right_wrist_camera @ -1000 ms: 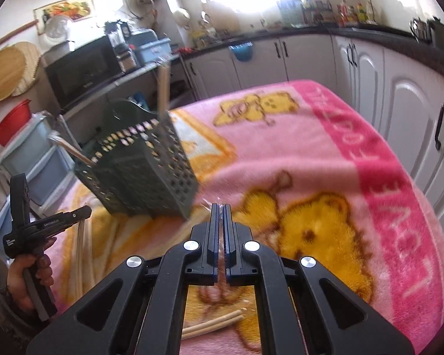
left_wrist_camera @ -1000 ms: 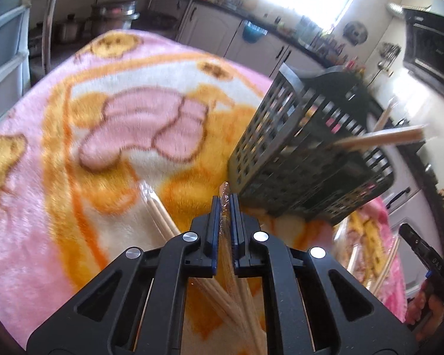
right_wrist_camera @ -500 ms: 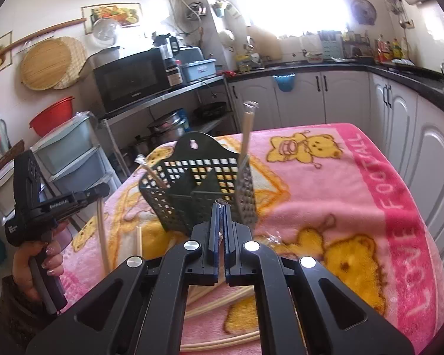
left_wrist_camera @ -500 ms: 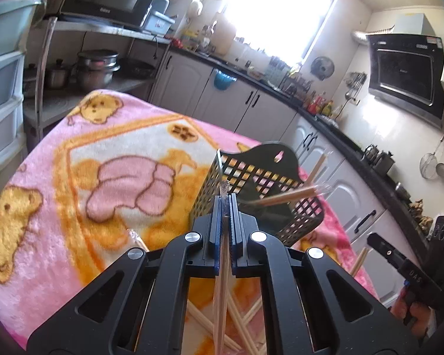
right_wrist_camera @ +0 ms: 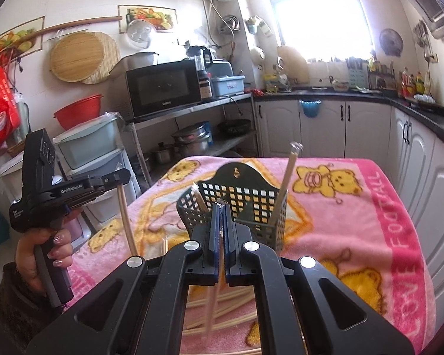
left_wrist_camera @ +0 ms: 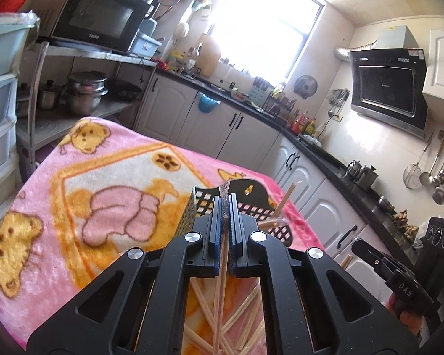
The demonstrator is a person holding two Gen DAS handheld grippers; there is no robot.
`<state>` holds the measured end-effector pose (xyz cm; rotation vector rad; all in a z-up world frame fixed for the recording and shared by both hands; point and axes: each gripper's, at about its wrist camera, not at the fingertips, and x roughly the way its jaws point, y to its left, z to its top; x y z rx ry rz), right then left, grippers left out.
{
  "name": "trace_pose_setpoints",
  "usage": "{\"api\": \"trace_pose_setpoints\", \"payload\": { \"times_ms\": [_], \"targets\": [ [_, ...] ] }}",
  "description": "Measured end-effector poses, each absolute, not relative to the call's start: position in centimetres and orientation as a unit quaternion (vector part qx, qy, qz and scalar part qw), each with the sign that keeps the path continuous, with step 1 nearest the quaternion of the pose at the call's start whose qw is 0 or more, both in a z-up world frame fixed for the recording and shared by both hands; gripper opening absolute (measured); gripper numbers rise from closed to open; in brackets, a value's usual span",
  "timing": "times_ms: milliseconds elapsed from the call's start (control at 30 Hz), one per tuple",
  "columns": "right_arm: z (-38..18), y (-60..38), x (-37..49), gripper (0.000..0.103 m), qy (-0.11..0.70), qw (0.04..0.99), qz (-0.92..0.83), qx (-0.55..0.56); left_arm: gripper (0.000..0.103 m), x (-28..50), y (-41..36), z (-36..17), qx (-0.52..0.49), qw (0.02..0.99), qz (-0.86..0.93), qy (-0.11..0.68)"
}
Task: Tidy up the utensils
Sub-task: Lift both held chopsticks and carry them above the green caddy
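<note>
A black slotted utensil basket point(left_wrist_camera: 251, 207) point(right_wrist_camera: 242, 198) stands on the pink blanket, with wrapped chopstick pairs point(right_wrist_camera: 284, 189) leaning in it. My left gripper point(left_wrist_camera: 224, 199) is shut on a wrapped chopstick pair point(left_wrist_camera: 220, 281), held above the blanket in front of the basket. It also shows at the left of the right wrist view point(right_wrist_camera: 115, 177), its pair point(right_wrist_camera: 127, 222) hanging down. My right gripper point(right_wrist_camera: 220, 207) is shut on another wrapped chopstick pair point(right_wrist_camera: 214, 290), just in front of the basket. Several loose pairs point(left_wrist_camera: 245, 319) point(right_wrist_camera: 222, 316) lie on the blanket below.
The pink blanket point(left_wrist_camera: 109, 183) point(right_wrist_camera: 355, 213) covers the table. A metal rack with pots point(left_wrist_camera: 83, 94) and a microwave point(right_wrist_camera: 162, 88) stands behind, plastic drawers point(right_wrist_camera: 94, 153) to the left, white cabinets point(right_wrist_camera: 414, 159) to the right.
Both grippers have lifted up from the blanket, each with a chopstick pair, and tilted more level. The basket now sits lower and smaller in both views.
</note>
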<state>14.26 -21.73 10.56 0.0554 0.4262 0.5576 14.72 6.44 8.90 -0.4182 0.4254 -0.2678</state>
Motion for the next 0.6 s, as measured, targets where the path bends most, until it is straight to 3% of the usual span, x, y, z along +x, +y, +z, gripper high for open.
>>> {"api": "trace_pose_setpoints", "payload": {
  "times_ms": [600],
  "targets": [
    [14.6,-22.8,14.2,0.002,0.146,0.954,0.26,0.02,0.002,15.4,2.6,14.5,-0.185,0.955,-0.181,0.145]
  ]
}}
